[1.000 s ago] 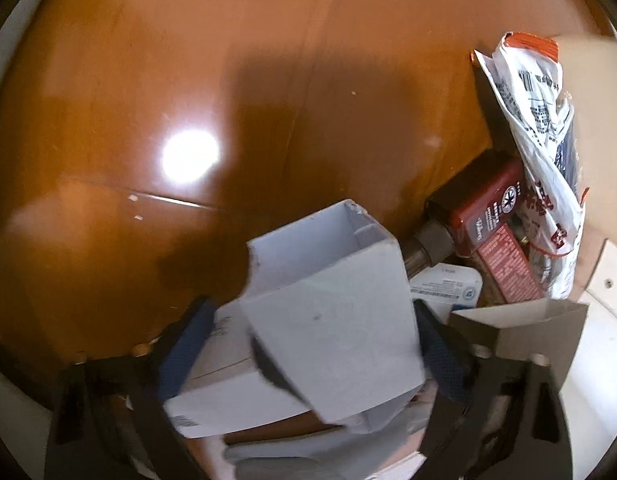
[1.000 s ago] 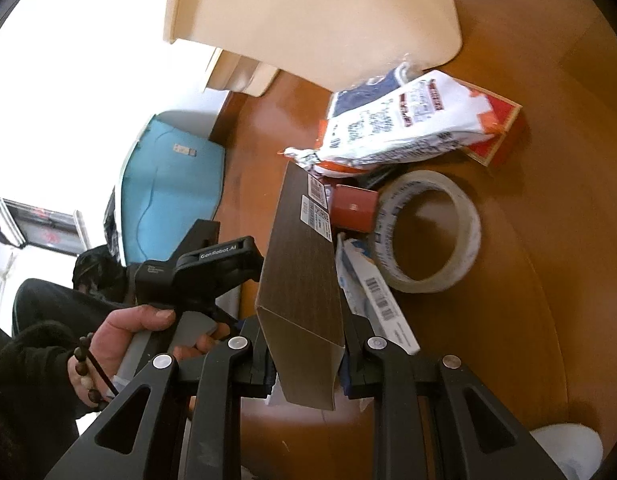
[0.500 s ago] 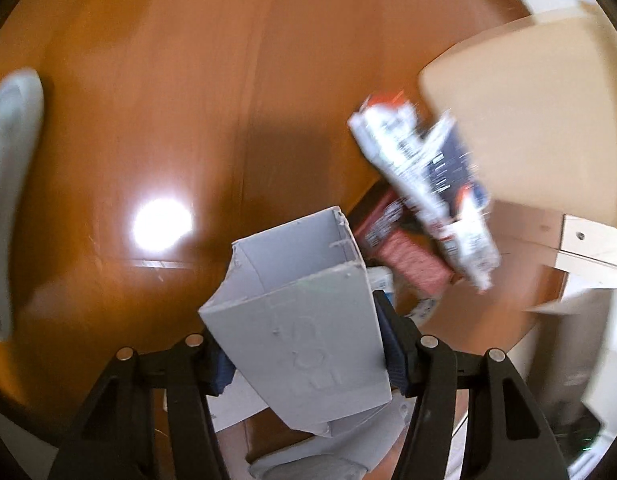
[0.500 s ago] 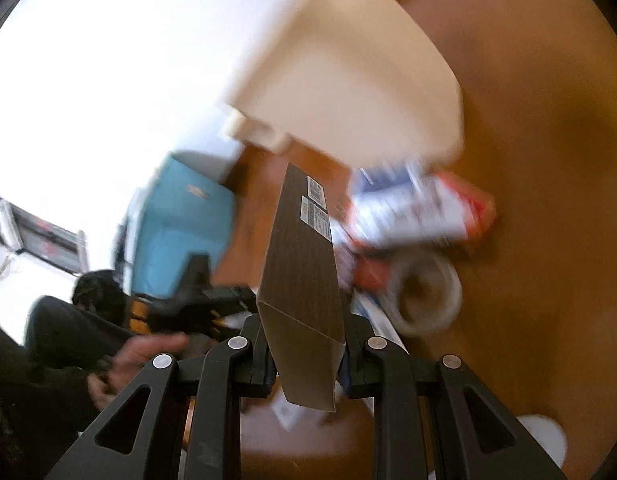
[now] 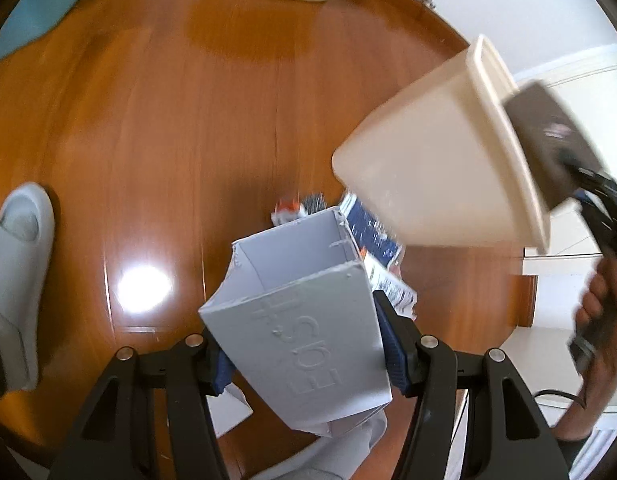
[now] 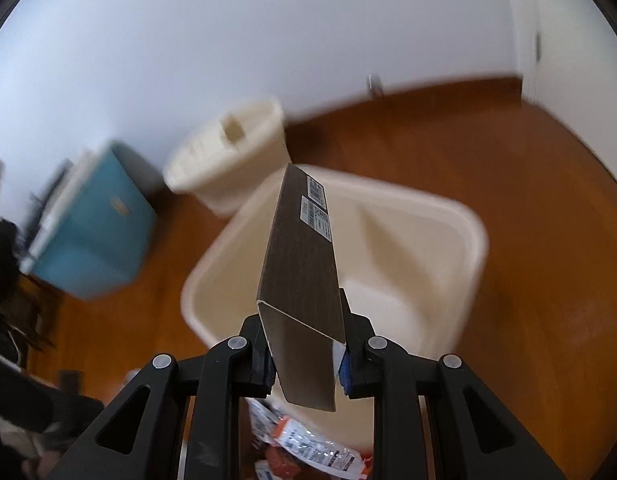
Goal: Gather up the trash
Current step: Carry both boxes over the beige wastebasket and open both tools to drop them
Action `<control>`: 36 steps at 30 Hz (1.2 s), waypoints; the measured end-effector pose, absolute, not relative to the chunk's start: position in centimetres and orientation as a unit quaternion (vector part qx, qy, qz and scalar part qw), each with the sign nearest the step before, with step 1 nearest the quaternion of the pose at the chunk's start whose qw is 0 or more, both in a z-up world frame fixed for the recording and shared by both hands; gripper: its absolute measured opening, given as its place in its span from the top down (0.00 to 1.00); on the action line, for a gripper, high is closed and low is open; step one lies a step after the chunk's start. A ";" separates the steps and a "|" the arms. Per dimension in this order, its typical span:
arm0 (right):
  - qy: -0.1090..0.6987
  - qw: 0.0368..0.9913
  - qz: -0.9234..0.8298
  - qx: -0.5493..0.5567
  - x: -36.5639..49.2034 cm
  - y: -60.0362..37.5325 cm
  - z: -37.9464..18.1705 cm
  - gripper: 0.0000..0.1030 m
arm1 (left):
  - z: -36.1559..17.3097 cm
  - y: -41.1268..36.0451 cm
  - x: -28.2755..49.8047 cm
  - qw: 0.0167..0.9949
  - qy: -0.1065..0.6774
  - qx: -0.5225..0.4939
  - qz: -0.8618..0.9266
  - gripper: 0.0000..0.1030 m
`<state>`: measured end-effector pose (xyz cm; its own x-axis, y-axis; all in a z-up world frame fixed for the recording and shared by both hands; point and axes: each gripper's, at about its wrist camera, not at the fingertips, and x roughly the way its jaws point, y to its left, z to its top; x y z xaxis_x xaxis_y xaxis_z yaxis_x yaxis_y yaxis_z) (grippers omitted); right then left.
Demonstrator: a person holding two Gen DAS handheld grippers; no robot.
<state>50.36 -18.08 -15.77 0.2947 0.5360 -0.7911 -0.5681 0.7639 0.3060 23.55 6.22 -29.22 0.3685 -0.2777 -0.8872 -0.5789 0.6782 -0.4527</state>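
The right gripper [image 6: 306, 354] clamps a long brown box [image 6: 302, 280], pointing lengthwise out over the cream bin [image 6: 460, 240]. Beside that bin, the left gripper [image 5: 304, 344] pinches an open-ended grey carton [image 5: 308, 332], apparently tilted upward.

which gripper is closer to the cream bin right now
Right. The right gripper holds the brown box directly above the open cream bin. The left gripper, clamping the grey carton, sits off to the bin's side.
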 end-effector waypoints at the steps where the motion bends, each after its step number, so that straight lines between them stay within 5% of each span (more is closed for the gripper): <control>1: 0.497 0.800 0.336 -0.026 51.1 -16.9 -16.6 0.74 | -28.6 6.6 23.8 0.737 0.547 -0.383 0.103 0.44; 10: 0.569 0.768 0.279 -0.094 53.5 -13.0 -21.8 0.64 | -23.0 7.2 27.2 0.785 0.507 -0.348 0.072 0.44; 14: 0.551 0.789 0.262 -0.076 53.7 -15.0 -20.7 0.38 | -19.7 6.4 29.2 0.808 0.493 -0.320 0.042 0.44; 19: 0.469 0.846 0.252 0.024 51.2 -20.7 -16.1 0.36 | -14.9 4.1 35.0 0.832 0.483 -0.271 -0.016 0.44; 22: 0.415 0.877 0.213 0.118 47.7 -27.1 -14.7 0.16 | -13.3 0.9 41.0 0.833 0.506 -0.220 -0.044 0.44; 30: 0.438 0.862 0.119 0.225 41.7 -36.3 -20.9 0.14 | -20.3 -3.6 52.3 0.791 0.605 -0.092 0.008 0.44; 36: 0.515 0.821 0.131 0.210 40.9 -34.5 -27.5 0.14 | -25.7 -5.3 52.8 0.735 0.673 -0.062 0.055 0.43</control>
